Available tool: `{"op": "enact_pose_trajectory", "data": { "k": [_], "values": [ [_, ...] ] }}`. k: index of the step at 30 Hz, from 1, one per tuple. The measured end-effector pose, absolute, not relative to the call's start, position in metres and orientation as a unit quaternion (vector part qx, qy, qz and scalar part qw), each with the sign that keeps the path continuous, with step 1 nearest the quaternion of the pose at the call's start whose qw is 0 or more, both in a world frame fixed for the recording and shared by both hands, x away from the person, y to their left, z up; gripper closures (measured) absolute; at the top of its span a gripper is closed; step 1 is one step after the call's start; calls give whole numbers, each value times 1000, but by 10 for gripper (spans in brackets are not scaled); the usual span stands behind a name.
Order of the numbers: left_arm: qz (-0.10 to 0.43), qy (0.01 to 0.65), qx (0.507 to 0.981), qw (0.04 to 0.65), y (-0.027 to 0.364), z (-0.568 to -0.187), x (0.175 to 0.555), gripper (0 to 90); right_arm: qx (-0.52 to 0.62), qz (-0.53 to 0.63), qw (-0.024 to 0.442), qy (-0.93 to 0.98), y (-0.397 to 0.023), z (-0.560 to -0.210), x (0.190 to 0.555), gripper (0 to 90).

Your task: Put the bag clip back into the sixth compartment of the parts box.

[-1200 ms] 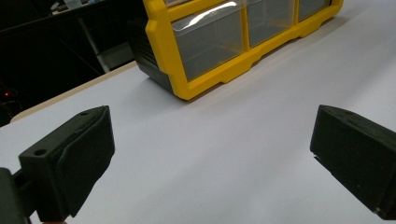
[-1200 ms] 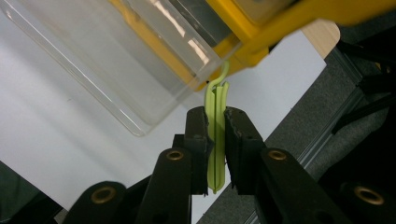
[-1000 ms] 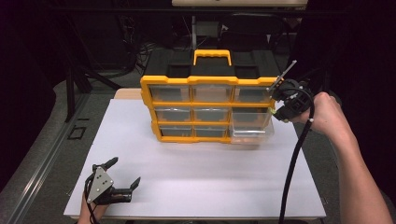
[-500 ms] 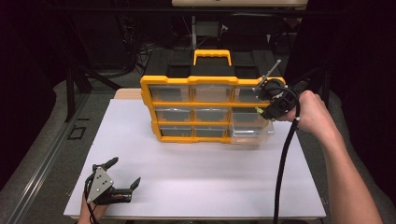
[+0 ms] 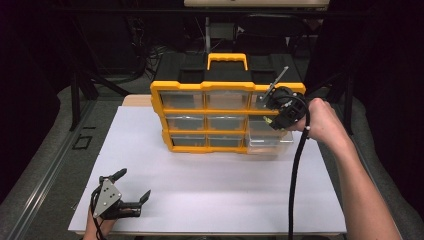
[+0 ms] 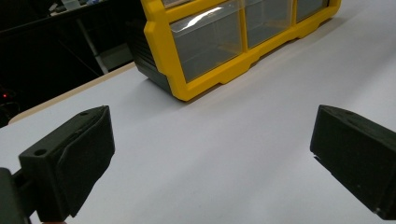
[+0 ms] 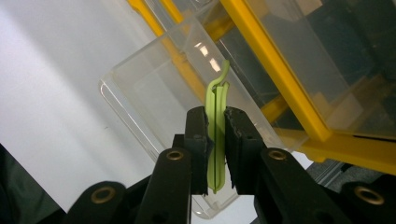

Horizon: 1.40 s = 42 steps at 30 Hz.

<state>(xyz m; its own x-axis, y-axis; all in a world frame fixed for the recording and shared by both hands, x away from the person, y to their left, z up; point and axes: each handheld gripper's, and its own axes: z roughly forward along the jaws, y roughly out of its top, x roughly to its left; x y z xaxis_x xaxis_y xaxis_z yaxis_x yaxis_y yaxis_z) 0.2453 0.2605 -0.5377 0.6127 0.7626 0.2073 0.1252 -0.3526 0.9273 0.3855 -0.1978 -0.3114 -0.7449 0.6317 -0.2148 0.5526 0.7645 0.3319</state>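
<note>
A yellow-framed organizer (image 5: 200, 111) with clear drawers stands at the back of the white table top (image 5: 215, 190). Its bottom right drawer (image 5: 266, 144) is pulled out. My right gripper (image 5: 272, 120) hovers just above that drawer, shut on a thin light-green plastic piece (image 7: 216, 116). In the right gripper view the green piece sticks up between the pads (image 7: 196, 140), over the open clear drawer (image 7: 149, 93). My left gripper (image 5: 135, 183) rests low at the table's front left, open, with nothing between its fingers (image 6: 70, 158); the organizer's corner (image 6: 201, 84) lies ahead of it.
The organizer has a yellow carrying handle (image 5: 227, 59) and a black top. A black cable (image 5: 296, 170) hangs from the right gripper across the table's right side. Dark stands and cables crowd the space behind the table.
My right gripper has shifted left and slightly down, from beside the organizer's right edge to over the pulled-out drawer, still gripping the green piece. The left gripper has stayed put.
</note>
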Motion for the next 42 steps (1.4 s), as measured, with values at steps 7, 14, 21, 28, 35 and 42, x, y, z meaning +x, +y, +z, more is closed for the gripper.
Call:
{"op": "enact_pose_trajectory", "data": {
  "k": [7,14,21,28,35,42],
  "values": [
    [326,297,753,488,261,-538,245,0,319,121,153,928,-195,-318,389,801],
    [327,295,754,487,261,-538,245,0,325,120,145,927,-194,-327,392,801],
    [328,296,753,488,261,-538,245,0,329,121,138,926,-193,-335,395,801],
    [327,298,752,488,261,-538,245,0,331,119,131,927,-192,-343,397,800],
    [326,301,748,493,259,-537,246,0,340,117,126,925,-191,-350,402,799],
    [324,306,747,493,260,-537,246,0,345,117,127,922,-193,-353,403,798]
  ]
}}
